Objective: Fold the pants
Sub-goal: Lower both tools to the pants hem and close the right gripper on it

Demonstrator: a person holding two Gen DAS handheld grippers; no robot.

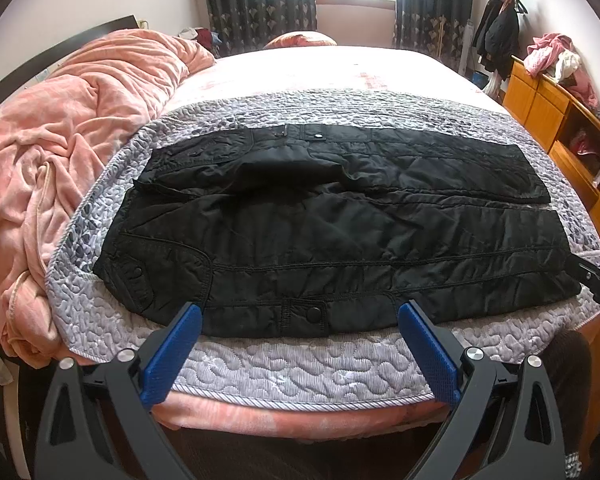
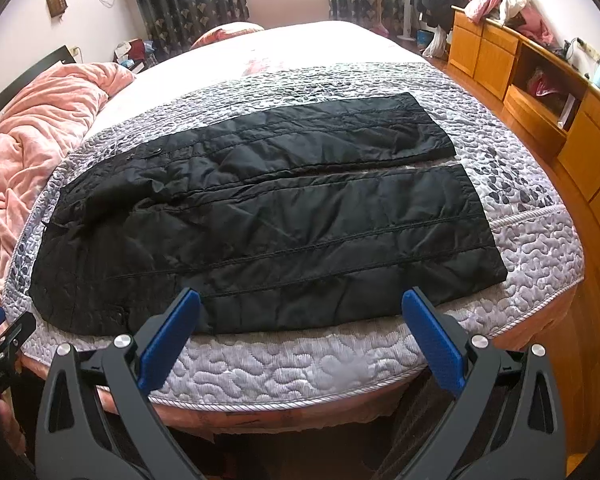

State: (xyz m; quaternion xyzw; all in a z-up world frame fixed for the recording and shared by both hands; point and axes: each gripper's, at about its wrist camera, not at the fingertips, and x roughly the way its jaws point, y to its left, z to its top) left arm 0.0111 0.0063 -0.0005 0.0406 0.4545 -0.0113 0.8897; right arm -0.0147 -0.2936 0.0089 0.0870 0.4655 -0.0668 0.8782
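Note:
Black quilted pants (image 1: 332, 232) lie flat on a grey patterned quilt (image 1: 300, 364) on the bed, waist to the left, both legs side by side running right. They also show in the right wrist view (image 2: 284, 224). My left gripper (image 1: 300, 312) is open and empty, hovering at the near edge of the pants by the waist and snap button. My right gripper (image 2: 300, 300) is open and empty at the near edge of the near leg. The right gripper's tip shows at the left view's right edge (image 1: 596, 280); the left gripper shows at the right view's left edge (image 2: 0, 340).
A pink blanket (image 1: 60, 152) is heaped on the bed's left side. Wooden cabinets (image 2: 540, 92) with clothes on top stand along the right wall. A coat rack (image 1: 500, 32) stands by the curtained window. The bed's near edge (image 2: 284, 404) lies just below the grippers.

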